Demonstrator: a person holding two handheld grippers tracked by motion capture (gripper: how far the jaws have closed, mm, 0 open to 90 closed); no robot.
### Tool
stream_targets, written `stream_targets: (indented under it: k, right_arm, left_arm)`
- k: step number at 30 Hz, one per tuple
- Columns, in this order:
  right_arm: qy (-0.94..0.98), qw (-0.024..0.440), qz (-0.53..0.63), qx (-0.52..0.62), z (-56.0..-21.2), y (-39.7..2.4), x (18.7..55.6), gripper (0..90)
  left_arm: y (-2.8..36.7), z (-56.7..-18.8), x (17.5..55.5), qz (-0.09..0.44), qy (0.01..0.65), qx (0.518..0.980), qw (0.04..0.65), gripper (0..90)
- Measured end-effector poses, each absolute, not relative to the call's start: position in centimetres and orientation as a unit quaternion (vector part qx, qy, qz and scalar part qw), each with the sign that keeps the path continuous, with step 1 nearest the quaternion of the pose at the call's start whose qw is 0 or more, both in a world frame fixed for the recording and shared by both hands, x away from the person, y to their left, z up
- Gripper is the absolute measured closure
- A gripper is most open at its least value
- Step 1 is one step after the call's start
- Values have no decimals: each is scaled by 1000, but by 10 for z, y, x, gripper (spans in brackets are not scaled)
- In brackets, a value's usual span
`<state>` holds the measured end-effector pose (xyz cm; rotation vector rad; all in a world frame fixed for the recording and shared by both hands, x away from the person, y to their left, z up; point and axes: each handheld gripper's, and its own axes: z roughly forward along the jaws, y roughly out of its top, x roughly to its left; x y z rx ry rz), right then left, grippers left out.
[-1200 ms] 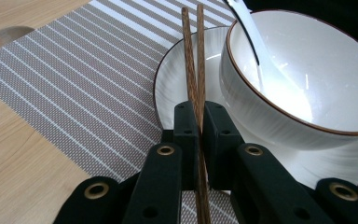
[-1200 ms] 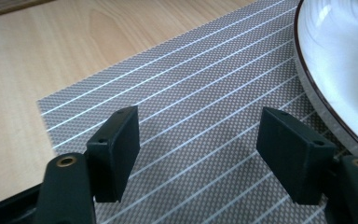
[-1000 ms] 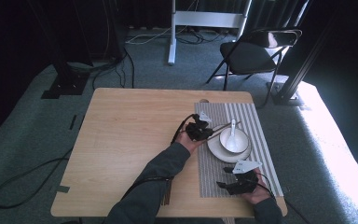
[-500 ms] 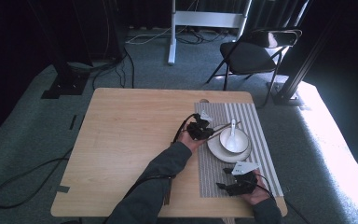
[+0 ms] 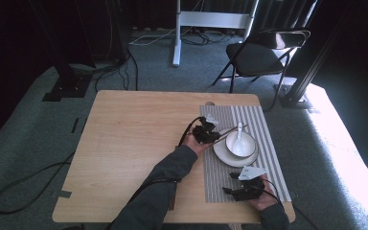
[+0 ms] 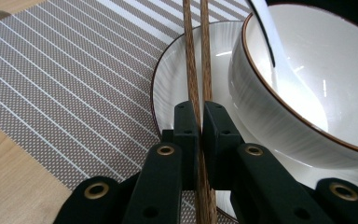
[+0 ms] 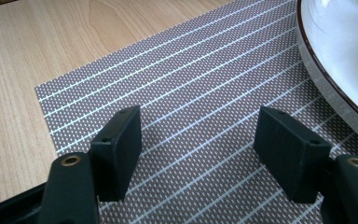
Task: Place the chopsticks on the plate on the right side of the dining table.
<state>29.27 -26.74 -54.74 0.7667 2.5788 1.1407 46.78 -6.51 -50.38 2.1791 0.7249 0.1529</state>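
A pair of brown wooden chopsticks (image 6: 196,56) runs up between the jaws of my left gripper (image 6: 199,121), which is shut on them. Their far ends lie over the white plate (image 6: 172,79), beside the white bowl (image 6: 261,102) that holds a white spoon (image 6: 284,70). In the high view the left gripper (image 5: 211,134) sits at the plate's left edge on the striped placemat (image 5: 263,120). My right gripper (image 7: 198,135) is open just above the placemat's near part, its jaws having just closed a little with nothing between them. The plate's rim (image 7: 345,56) lies to its right.
The placemat covers the right part of the wooden table (image 5: 134,134); the table's left half is bare wood. A black folding chair (image 5: 263,52) stands beyond the far right corner. Cables run over the floor at the left.
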Motion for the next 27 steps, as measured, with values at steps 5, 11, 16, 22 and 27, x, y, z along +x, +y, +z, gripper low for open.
stream_targets:
  k: [5,11,16,22,27]
  right_arm:
    - [877,109,389,261,-548,-268,293,309]
    - [876,110,390,261,-548,-268,292,306]
    - [876,110,390,261,-548,-268,292,306]
    - [876,110,391,261,-548,-268,292,302]
    - [876,111,391,260,-548,-268,292,302]
  left_arm:
    - [-65,-505,469,56,288,866,405,850]
    - [-68,-505,471,53,284,868,403,850]
    - [-70,-505,471,51,280,869,404,850]
    - [-71,-505,471,50,277,871,402,850]
    - [-71,-506,472,46,275,871,404,849]
